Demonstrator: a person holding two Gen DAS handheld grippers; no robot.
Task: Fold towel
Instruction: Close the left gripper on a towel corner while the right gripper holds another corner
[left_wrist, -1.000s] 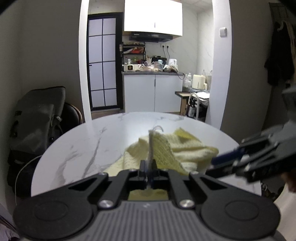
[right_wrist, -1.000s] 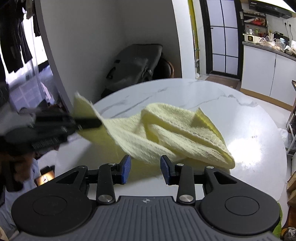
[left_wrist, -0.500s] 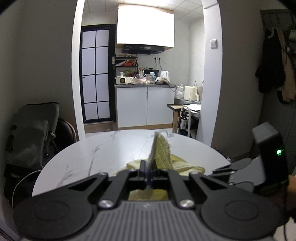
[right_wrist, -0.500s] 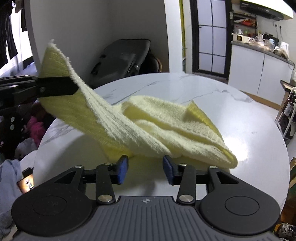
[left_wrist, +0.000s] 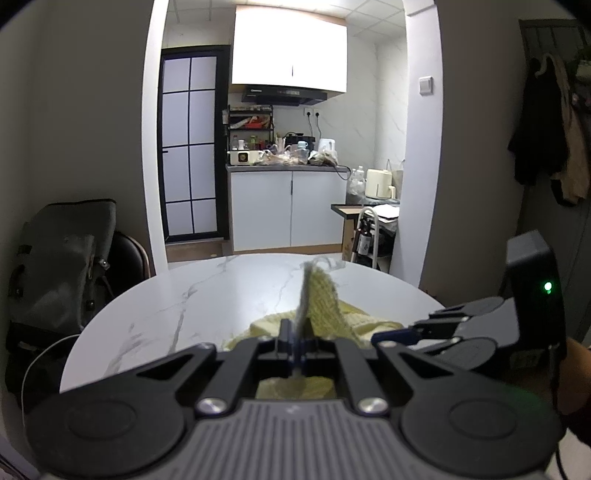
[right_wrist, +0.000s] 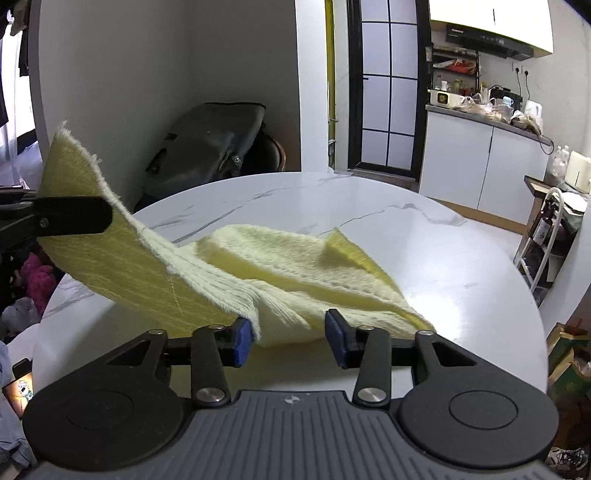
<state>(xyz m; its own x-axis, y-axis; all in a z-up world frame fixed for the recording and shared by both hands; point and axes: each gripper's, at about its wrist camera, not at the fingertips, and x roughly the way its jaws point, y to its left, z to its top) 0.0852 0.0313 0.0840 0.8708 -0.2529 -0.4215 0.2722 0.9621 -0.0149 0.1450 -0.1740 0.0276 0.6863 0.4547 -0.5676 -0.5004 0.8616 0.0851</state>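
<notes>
While left claw (left_wrist: 297, 345) pinches towel (right_wrist: 288, 269), lifted

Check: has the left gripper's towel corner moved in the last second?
Yes. In the right wrist view the towel corner clamped by the left gripper rose off the marble table.

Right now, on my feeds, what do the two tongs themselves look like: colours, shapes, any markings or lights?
Both are matte black linkage frames on a ribbed grey base with round black discs and silver screws. The right tongs carry blue pads on their fingertips. The left tongs show a thin blue strip between their tips. From the left view, the right unit has a boxy black housing with a lit green light.
</notes>
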